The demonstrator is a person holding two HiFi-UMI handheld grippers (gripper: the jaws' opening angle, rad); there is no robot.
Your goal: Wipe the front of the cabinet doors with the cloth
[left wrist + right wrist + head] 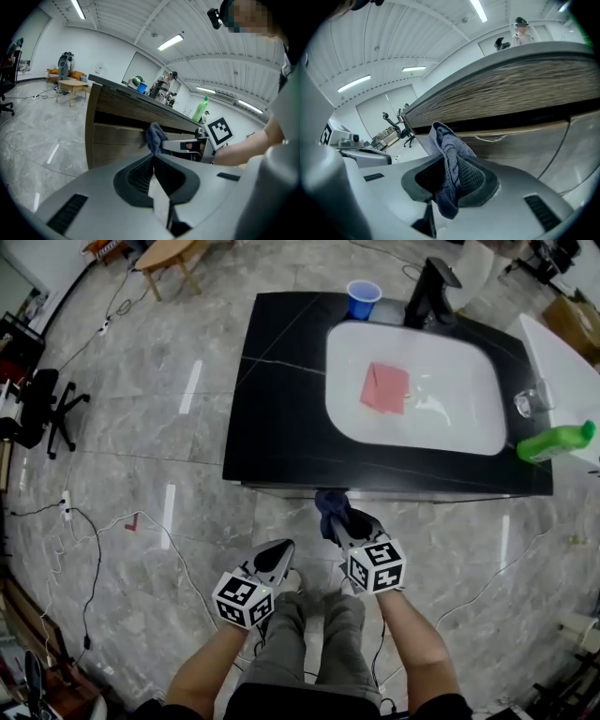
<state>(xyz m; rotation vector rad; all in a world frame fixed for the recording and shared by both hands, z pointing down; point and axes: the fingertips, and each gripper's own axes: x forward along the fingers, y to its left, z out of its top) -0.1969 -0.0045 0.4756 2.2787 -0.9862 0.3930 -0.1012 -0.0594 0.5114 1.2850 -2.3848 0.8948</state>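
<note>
My right gripper is shut on a dark blue cloth, which bunches out past the jaw tips. In the right gripper view the cloth stands just in front of the wood-grain cabinet doors under the counter; whether it touches them I cannot tell. The left gripper view shows the same cloth against the cabinet front. My left gripper is shut and empty, held lower left of the right one, away from the cabinet.
A black counter holds a white sink with a pink cloth in it. A blue cup, a black faucet, a glass and a green bottle stand around it. Cables trail on the floor left.
</note>
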